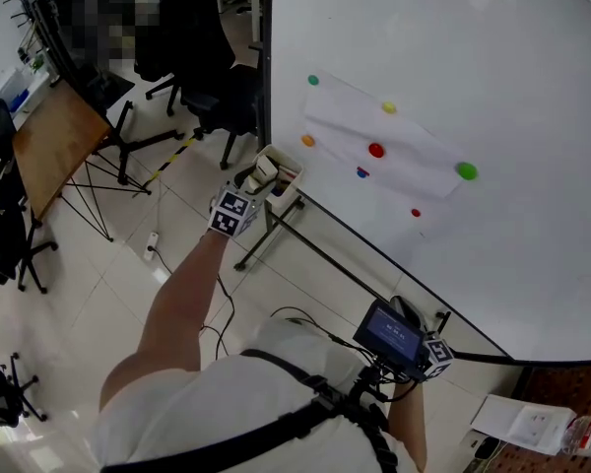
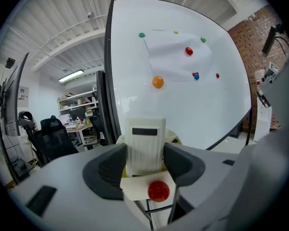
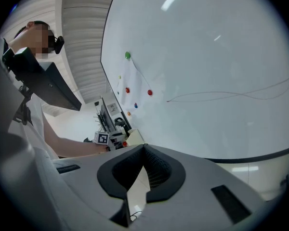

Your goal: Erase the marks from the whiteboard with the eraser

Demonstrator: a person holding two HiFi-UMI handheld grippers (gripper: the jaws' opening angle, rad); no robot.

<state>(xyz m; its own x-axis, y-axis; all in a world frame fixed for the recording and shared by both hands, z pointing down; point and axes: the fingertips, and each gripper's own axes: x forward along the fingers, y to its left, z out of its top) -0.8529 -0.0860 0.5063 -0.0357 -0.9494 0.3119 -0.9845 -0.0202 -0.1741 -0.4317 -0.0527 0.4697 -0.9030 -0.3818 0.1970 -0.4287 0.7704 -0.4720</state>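
The left hand-held gripper point(image 2: 144, 150) is released, its jaws spread wide around the white rectangular plastic eraser with a dark stripe point(image 2: 144, 134), which stands upright in a small cream tray point(image 2: 133, 186) at the lower corner of the large white whiteboard point(image 1: 492, 116). The pads sit just beside the eraser's sides. The right hand-held gripper point(image 3: 143, 150) is clenched on nothing and hangs near the board's lower edge. If the left jaws close off-centre, they could tip the eraser or push it out of the tray. They could also knock off the round red magnet point(image 2: 159, 190) that lies at the tray's near edge. Later, a careless wipe could catch the white sheet of paper point(image 1: 384, 151) pinned to the board by coloured magnets and pull it loose. The marks themselves are hard to see. Only a thin, faint pen line point(image 3: 221, 97) shows in the right gripper view, and the head view barely shows any ink. The eraser's lower part is hidden behind the pads and the tray, so how deep it sits is unclear. Whether either pad already touches it cannot be told.
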